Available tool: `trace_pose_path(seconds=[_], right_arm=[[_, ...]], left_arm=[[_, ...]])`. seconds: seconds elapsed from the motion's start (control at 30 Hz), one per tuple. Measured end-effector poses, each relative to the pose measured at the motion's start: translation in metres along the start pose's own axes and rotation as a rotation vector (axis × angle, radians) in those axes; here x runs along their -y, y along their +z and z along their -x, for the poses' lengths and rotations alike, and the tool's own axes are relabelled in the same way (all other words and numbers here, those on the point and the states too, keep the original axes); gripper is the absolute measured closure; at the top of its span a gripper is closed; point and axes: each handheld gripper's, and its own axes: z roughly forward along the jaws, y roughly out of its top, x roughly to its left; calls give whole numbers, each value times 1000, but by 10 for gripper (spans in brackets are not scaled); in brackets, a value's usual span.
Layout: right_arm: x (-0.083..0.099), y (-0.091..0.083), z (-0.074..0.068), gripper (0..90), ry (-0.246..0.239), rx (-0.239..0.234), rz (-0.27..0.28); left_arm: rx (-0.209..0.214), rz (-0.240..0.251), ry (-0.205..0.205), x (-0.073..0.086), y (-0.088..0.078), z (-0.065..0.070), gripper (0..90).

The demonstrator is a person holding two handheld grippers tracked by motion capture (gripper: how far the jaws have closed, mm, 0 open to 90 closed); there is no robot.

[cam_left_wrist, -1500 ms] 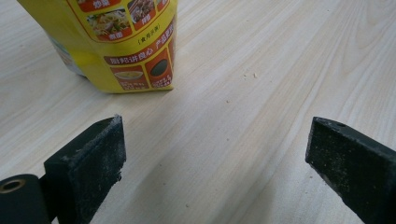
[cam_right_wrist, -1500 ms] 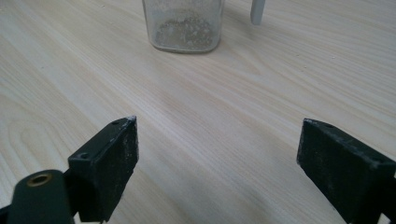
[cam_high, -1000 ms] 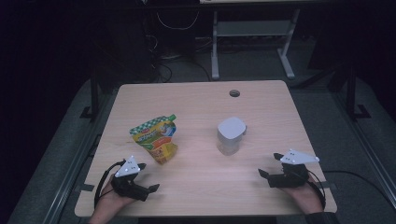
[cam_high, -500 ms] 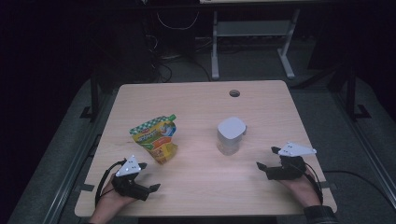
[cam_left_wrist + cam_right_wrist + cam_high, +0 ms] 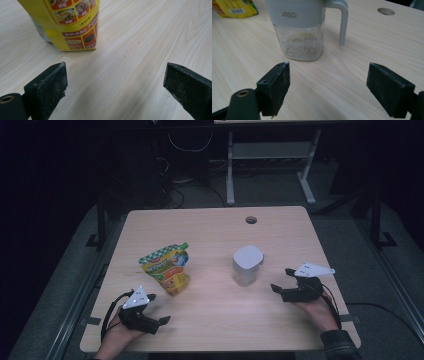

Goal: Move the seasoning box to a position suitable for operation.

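while both hand-held grippers sit low near the front edge of the worktop [image 5: 210, 227], nothing is gripped, so the risks lie in the approach. the yellow pouch [image 5: 166, 268] stands left of the middle, leaning a little, just beyond the left hand-held gripper [image 5: 159, 310], whose jaws are spread wide with only bare wood between them. being soft and top-heavy, the pouch would likely fold or topple if one jaw pushes it before the other reaches its far side. the clear canister [image 5: 246, 265], with its grey lid and side handle [image 5: 342, 20], stands near the middle, just ahead of the right hand-held gripper [image 5: 281, 280], also spread wide and empty. its smooth walls could slip from a shallow pinch, and a nudge low down might slide it towards the pouch or spill the pale grains [image 5: 300, 42] inside.
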Motion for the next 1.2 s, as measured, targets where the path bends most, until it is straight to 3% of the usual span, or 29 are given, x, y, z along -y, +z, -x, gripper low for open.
trace_pose_path(seconds=[0.17, 0.27, 0.4, 0.53, 0.57, 0.7, 0.8, 0.83, 0.93, 1.07, 1.2], right_arm=[[-6, 1, 4, 191, 4, -2, 3], [-9, 3, 6, 208, 0, 2, 1], [-12, 7, 7, 227, -17, -3, -28], [-17, 8, 10, 241, -15, -14, -23], [-20, 9, 13, 278, -17, -17, -1], [-21, 13, 17, 290, 2, -26, -7], [-27, 15, 21, 332, 2, -27, -5], [-30, 17, 24, 392, 0, -25, 24], [-33, 21, 27, 400, 5, -23, 8], [-42, 27, 30, 476, 5, -15, 40], [-47, 36, 32, 495, 1, -21, 23]], left_arm=[[3, 8, -6, -1, 0, 2, 49], [1, -7, 17, 0, 1, 2, 49], [5, 11, 5, 0, 0, 2, 49], [7, 14, 5, 1, 1, 2, 49], [8, 13, 4, 1, 1, 2, 49], [6, 17, 1, 0, 0, 2, 49], [8, 15, 3, 0, 1, 2, 49], [8, 12, 7, 0, 1, 2, 50], [9, 17, 4, 0, 0, 3, 50], [8, 14, 2, 1, 1, 2, 52], [7, 19, -1, 1, 1, 2, 53]])
